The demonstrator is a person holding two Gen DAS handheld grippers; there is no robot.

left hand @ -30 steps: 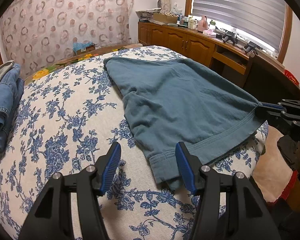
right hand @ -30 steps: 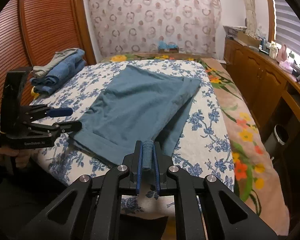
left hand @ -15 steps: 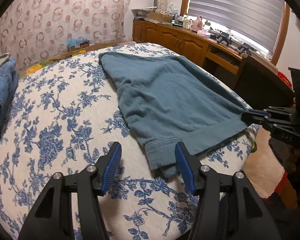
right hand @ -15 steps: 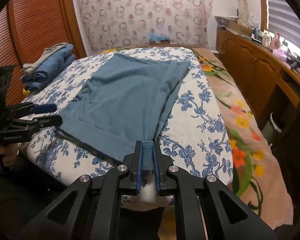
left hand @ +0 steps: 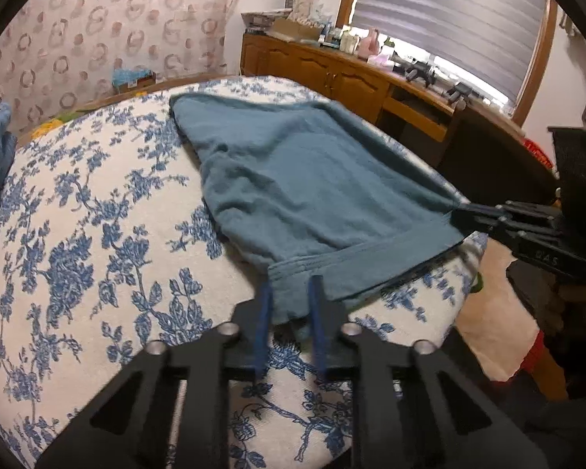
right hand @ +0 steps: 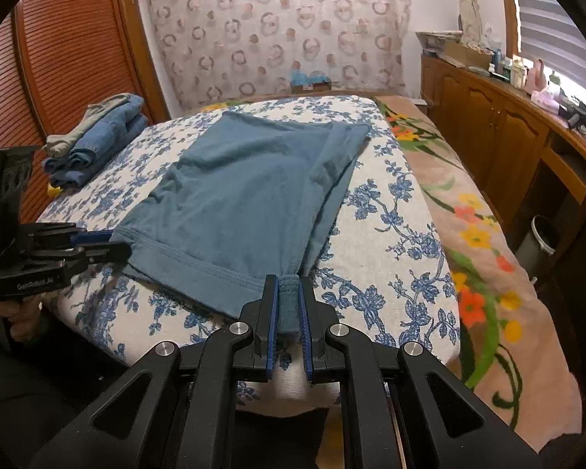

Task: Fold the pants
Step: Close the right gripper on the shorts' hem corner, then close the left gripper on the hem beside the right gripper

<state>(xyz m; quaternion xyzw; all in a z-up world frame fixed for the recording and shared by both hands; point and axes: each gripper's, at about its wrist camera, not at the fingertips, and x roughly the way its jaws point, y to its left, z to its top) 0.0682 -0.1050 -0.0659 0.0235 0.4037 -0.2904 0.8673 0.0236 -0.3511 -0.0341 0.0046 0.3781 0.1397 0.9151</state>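
Both tongs clamp pants point(right hand: 246, 199) hem; left tongs point(right hand: 109, 244) marked "GenRobot.AI".

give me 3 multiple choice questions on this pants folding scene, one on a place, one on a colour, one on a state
1. Where is the stack of folded jeans?
A. on the bed's far left
B. on the cabinet
C. on the floor

2. What colour are the pants?
A. red
B. teal
C. white

3. What does the right gripper hold?
A. nothing
B. a pillow
C. the waistband corner

Answers:
1. A, it sits by the wooden door.
2. B, plain teal cloth.
3. C, fabric is pinched between its pads; the left gripper straddles the other corner.
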